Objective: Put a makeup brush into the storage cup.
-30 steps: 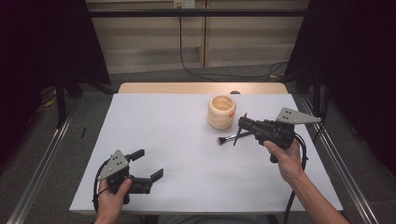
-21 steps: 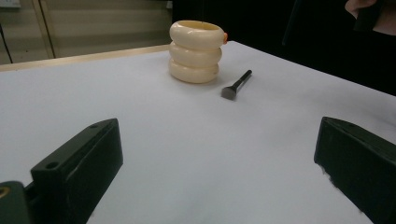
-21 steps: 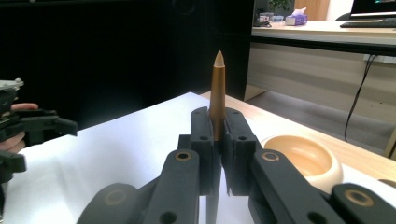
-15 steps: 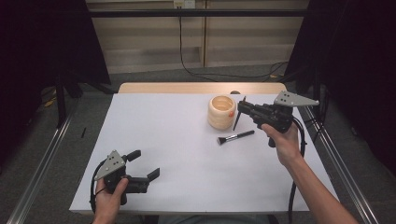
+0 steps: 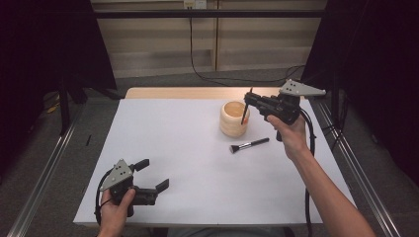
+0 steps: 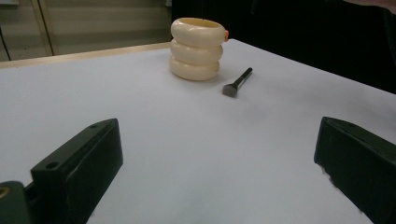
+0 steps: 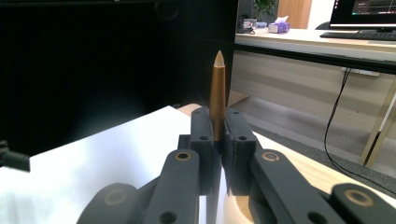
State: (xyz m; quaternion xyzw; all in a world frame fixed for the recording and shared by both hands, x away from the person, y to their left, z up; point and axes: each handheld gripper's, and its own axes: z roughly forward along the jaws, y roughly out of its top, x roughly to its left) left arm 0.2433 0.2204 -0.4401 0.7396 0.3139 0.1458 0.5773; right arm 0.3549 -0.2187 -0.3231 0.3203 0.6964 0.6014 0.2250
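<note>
Hiding the brush's [image 7: 217, 95] lower end — right claw [image 7: 216, 140].

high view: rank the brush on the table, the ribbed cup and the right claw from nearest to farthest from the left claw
1. Brush, lying flat on the white table, up and right of the left claw.
2. Ribbed cup, upright just beyond the brush.
3. Right claw, raised over the cup's far right edge, shut on a thin stick.

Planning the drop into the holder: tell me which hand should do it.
Right. The right gripper is shut on a slim brush and hangs just over the holder. The left gripper sits open, low at the near edge, far from the holder.
</note>
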